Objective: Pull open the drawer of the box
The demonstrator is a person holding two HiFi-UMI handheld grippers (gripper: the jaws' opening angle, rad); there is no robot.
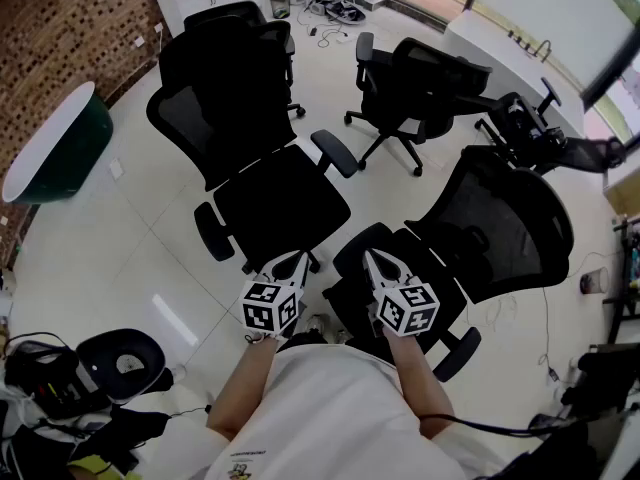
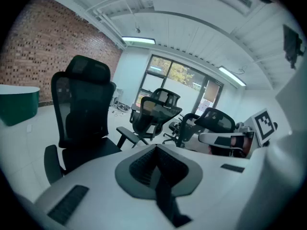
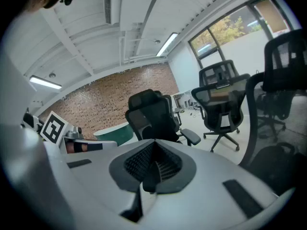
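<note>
I hold my left claw (image 1: 297, 259) and right claw (image 1: 371, 259) side by side, both pressed together and empty, facing black office chairs (image 1: 280, 203).

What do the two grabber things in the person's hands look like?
The left gripper and right gripper are white, with pointed jaws lined with dark ribbed pads. Each carries a cube printed with black square markers. The person wears a white shirt, and a thin black cable trails by the right arm.
</note>
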